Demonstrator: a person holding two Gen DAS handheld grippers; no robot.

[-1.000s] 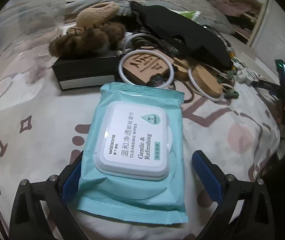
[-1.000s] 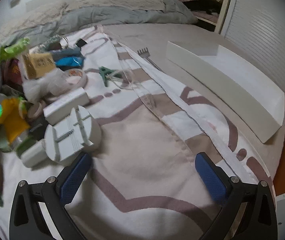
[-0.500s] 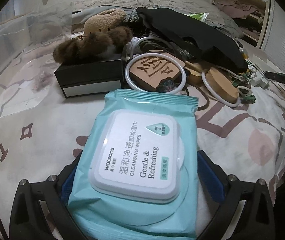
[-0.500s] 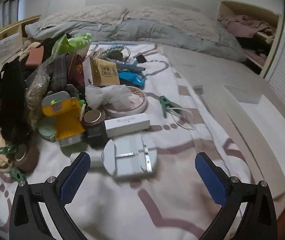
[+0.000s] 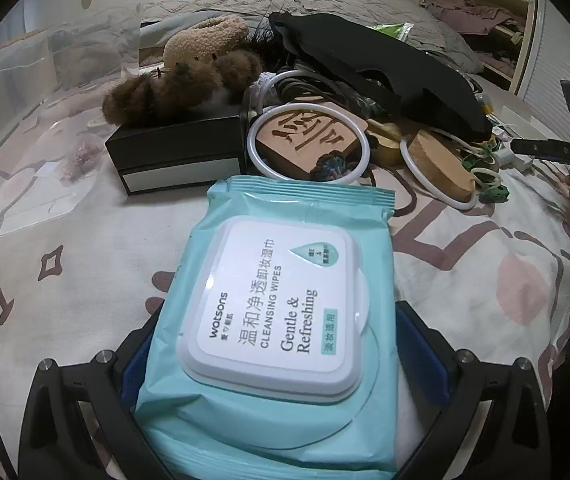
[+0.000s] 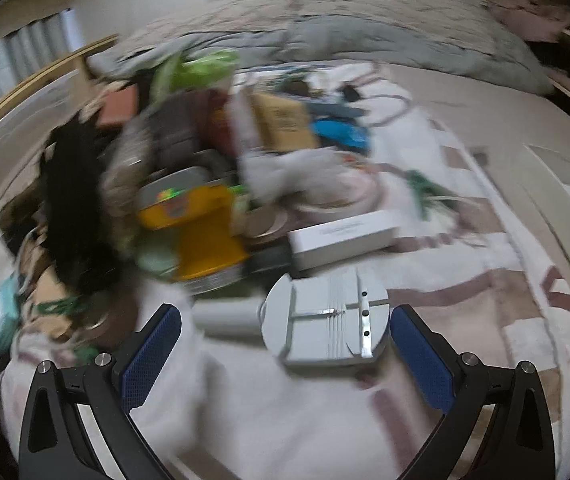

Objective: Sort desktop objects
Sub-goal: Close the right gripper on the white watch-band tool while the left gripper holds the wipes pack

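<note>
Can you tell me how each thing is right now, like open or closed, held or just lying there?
Wipes pack: lid closed, lying flat between the left gripper's jaws.
Left gripper: jaws on both sides of the pack; grip unclear.
Right gripper: open, empty.
Round grey tool: lying flat on the bedspread, untouched.
White box: closed, lying on its side.
Black box: closed, furry toy on top.

One wipes pack (image 5: 281, 312), one black box (image 5: 177, 156), two white rings (image 5: 308, 148) (perhaps more), two wooden blocks (image 5: 309, 140).
</note>
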